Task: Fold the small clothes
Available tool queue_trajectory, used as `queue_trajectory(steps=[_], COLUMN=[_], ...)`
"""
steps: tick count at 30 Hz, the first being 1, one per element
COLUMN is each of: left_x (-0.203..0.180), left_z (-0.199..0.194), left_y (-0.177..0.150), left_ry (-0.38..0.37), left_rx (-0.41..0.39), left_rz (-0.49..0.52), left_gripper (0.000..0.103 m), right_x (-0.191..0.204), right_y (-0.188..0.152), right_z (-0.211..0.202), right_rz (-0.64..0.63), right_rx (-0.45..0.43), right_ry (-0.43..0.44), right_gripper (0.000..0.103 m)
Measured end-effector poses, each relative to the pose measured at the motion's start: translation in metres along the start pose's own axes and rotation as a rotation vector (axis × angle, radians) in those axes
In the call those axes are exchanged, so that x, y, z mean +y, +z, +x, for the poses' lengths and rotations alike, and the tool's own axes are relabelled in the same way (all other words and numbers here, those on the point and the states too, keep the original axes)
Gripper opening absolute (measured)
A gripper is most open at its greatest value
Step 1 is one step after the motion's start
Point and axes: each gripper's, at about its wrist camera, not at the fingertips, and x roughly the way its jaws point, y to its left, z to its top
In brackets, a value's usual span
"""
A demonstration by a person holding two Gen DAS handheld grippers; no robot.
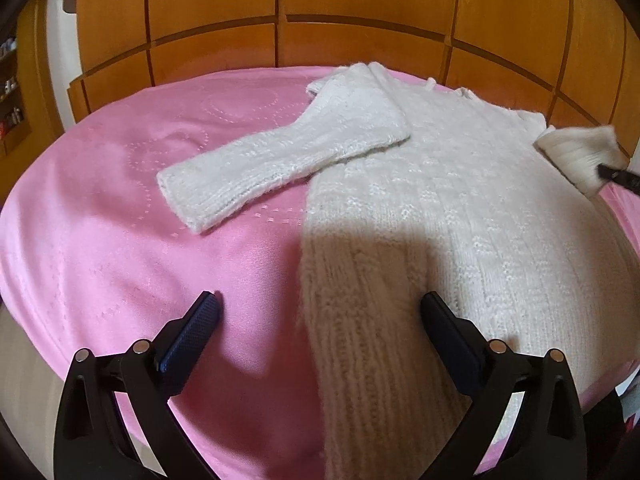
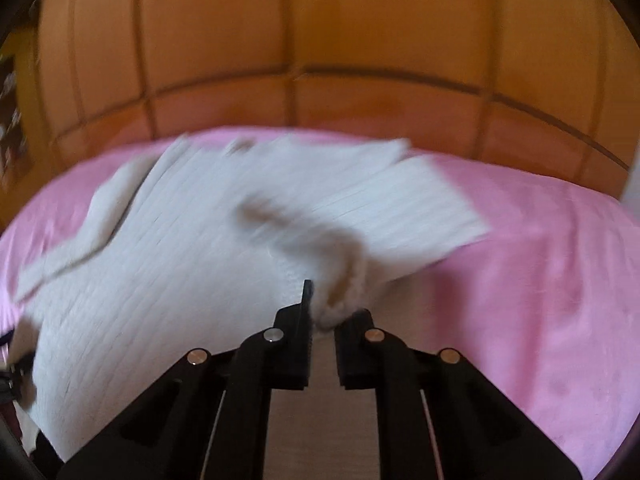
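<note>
1. A pink bedspread (image 1: 120, 240) is covering the bed in front of a wooden panelled wall (image 1: 360, 8).
2. A white knitted sweater (image 1: 460, 208) is lying spread on the bedspread, its left sleeve (image 1: 260, 168) folded across its chest.
3. The left gripper (image 1: 320, 308) is hanging with jaws wide apart over the sweater's lower hem, gripping nothing.
4. The right gripper (image 2: 326, 312) is pinching the other sleeve's cuff (image 2: 340, 300) between closed jaws.
</note>
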Motion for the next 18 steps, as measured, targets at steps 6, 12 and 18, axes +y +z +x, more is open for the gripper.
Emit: queue_trajectory(steps=[6,12,18], left_x=[-0.004,-0.004,-0.005], left_z=[-0.001,-0.002,-0.002], left_y=[-0.004,-0.005,-0.004], left_ry=[0.031,0.046,0.05], left_rx=[-0.026,-0.026,-0.015], left_rz=[-0.027,-0.053,-0.06], left_gripper=[0.1,0.1,0.1], right_x=[-0.106,-0.199,-0.275], right_y=[0.014,0.013,0.002], right_z=[-0.02,-0.03,-0.039], right_rz=[0.222,0.389,0.473], right_rx=[-0.038,-0.03,-0.007], right_ry=[-0.107,-0.264,-0.459], right_gripper=[0.008,0.008,0.008])
